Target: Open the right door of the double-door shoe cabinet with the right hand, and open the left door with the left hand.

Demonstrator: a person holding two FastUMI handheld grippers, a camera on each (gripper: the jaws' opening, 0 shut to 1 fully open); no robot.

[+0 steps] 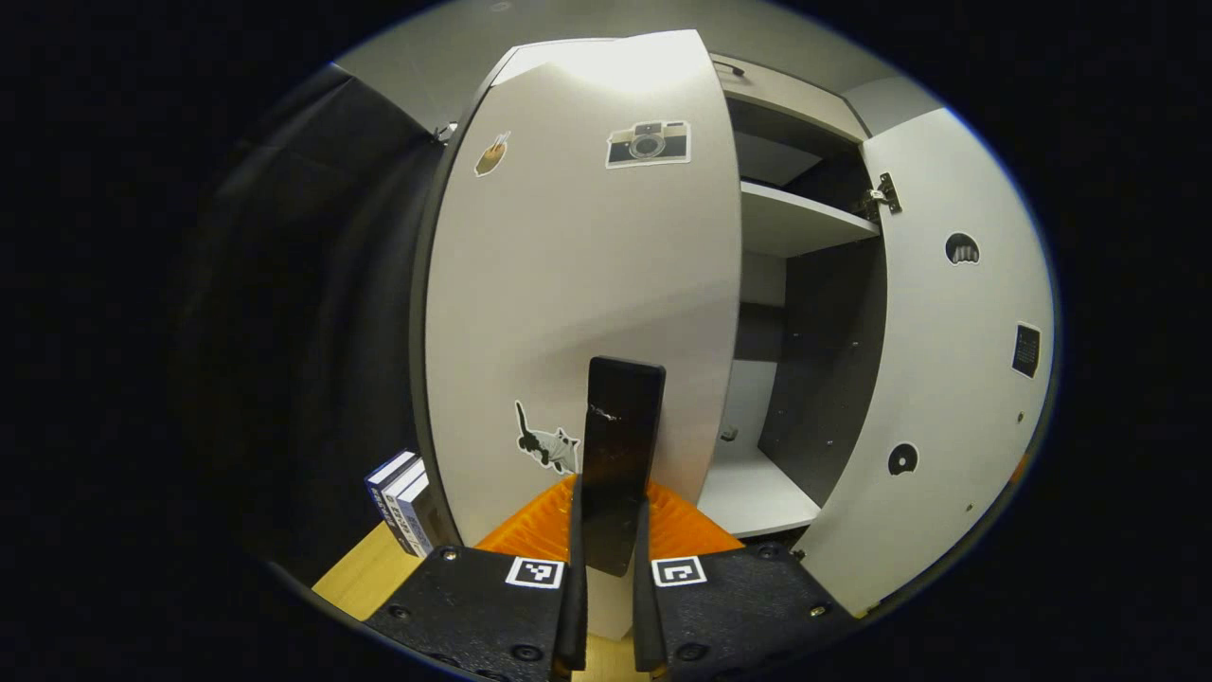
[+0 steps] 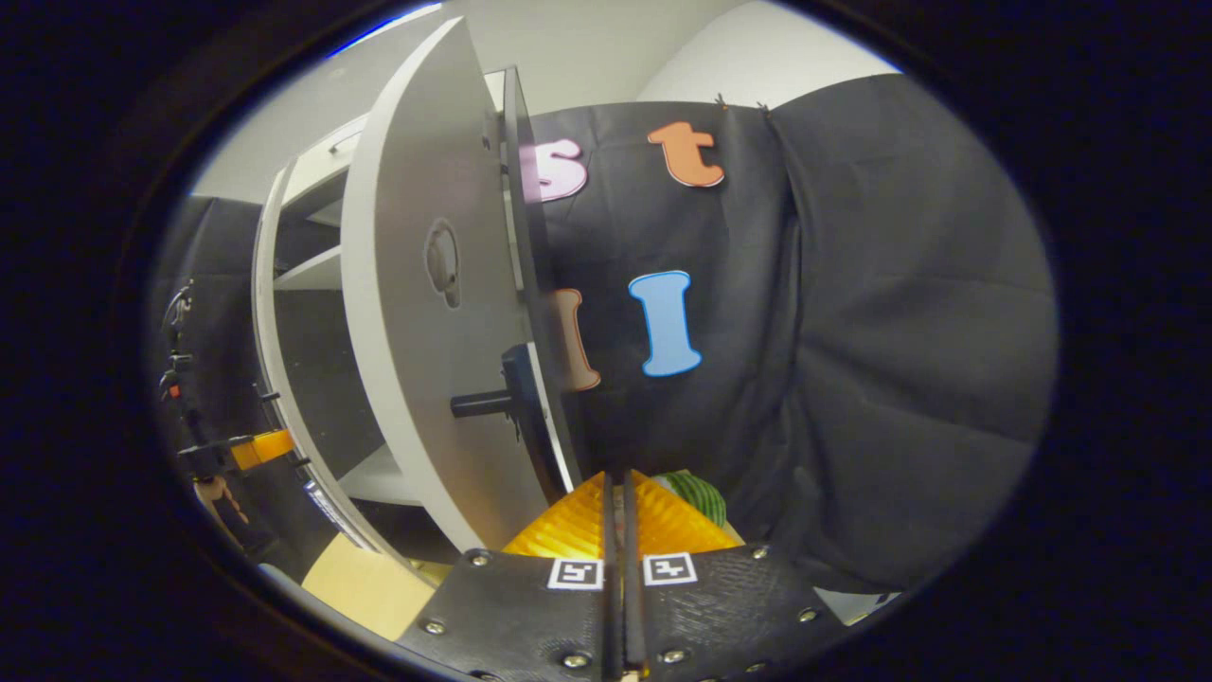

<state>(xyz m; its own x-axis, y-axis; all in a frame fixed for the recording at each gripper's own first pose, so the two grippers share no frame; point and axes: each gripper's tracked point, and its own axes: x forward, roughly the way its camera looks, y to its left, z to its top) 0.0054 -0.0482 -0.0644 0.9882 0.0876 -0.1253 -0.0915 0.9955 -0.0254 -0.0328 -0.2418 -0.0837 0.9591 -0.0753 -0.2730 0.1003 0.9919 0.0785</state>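
The white left door [image 1: 578, 284], with a camera sticker and a cat sticker, stands in front of me in the left gripper view. Its dark upright handle [image 1: 620, 417] sits between the fingers of my left gripper [image 1: 611, 516], which is shut on it. The right door [image 1: 947, 360] is swung wide open, baring the shelves [image 1: 795, 223]. In the right gripper view that right door [image 2: 426, 313] is seen nearly edge-on, its dark handle [image 2: 502, 398] sticking out. My right gripper [image 2: 615, 511] is shut with nothing in it, just right of the door's edge. The left gripper [image 2: 222, 455] shows far left.
A few books [image 1: 402, 502] stand on the wooden surface [image 1: 365, 578] left of the cabinet. Black cloth wall [image 2: 852, 360] hangs close behind the open right door. A green striped object [image 2: 699, 494] lies low beside my right fingers.
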